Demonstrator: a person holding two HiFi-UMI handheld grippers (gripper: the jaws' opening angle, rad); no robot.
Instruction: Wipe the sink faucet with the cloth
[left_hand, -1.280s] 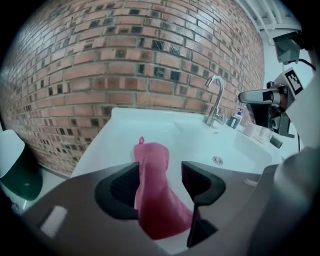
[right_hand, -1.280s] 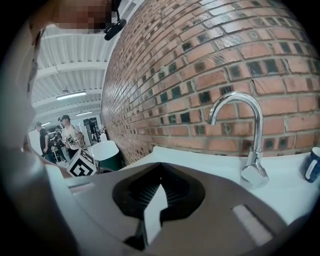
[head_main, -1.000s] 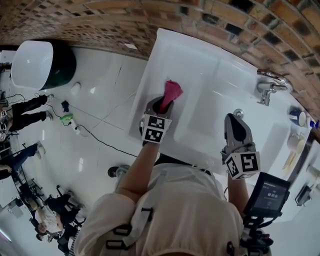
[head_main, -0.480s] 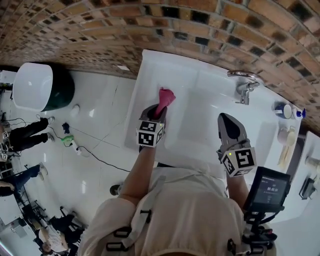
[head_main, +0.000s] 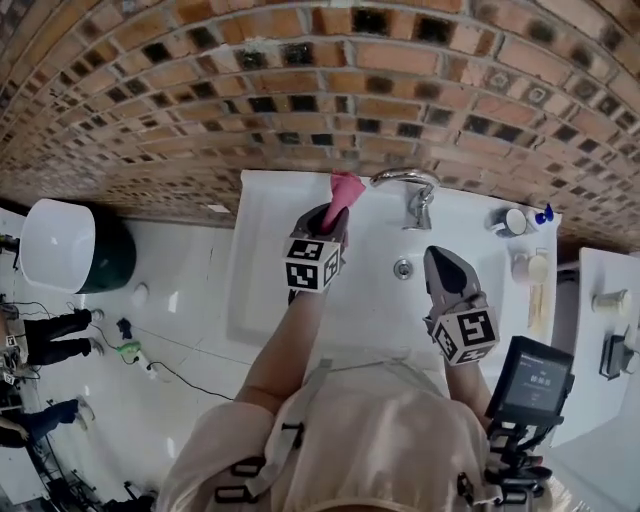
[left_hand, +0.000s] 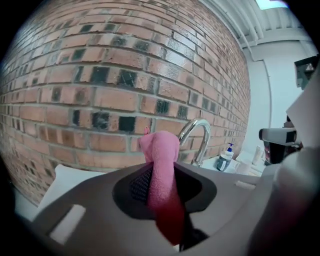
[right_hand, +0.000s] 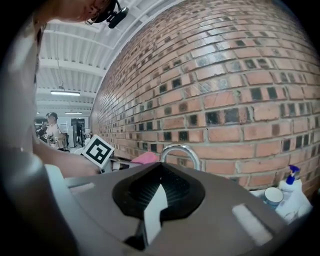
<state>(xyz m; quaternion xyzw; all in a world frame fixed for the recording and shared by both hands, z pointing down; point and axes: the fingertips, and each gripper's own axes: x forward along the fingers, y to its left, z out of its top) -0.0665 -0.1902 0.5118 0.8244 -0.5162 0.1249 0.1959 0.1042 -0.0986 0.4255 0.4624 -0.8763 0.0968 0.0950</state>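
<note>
While the cloth (head_main: 345, 190) is carried in the left gripper (head_main: 335, 215), the wipe has not yet begun: no view shows the cloth touching the faucet (head_main: 410, 185).

**Left side.** The left gripper is over the back left part of the white sink (head_main: 262, 290), pointing at the brick wall (head_main: 300, 80). Its jaws have just been closing and now stand narrowly apart, with the pink cloth pinched between the pads. The cloth is bunched into a narrow roll, and a short end sticks out beyond the tips.

**Centre.** The chrome gooseneck faucet stands just beside the cloth, at 3 o'clock from it. The drain (head_main: 403, 268) lies at 6 o'clock from the faucet base.

**Right side.** The right gripper (head_main: 440, 258) is at 5 o'clock from the faucet, with its jaws together and nothing in them. A soap bottle (head_main: 543, 214) and a cup (head_main: 513, 221) stand on the ledge at 3 o'clock from the faucet.

**Hazards (judged).**
- Slip: the cloth is gripped on a thin fold, so drag along the spout can pull it out of the pads.
- Hard contact: little cloth projects past the tips, so a deep approach can put jaw plastic on the chrome.
- Poor coverage: the rolled end touches only a narrow strip on each pass.
- Collision: a sweep carried past the spout toward 3 o'clock can knock over the bottle or the cup.
</note>
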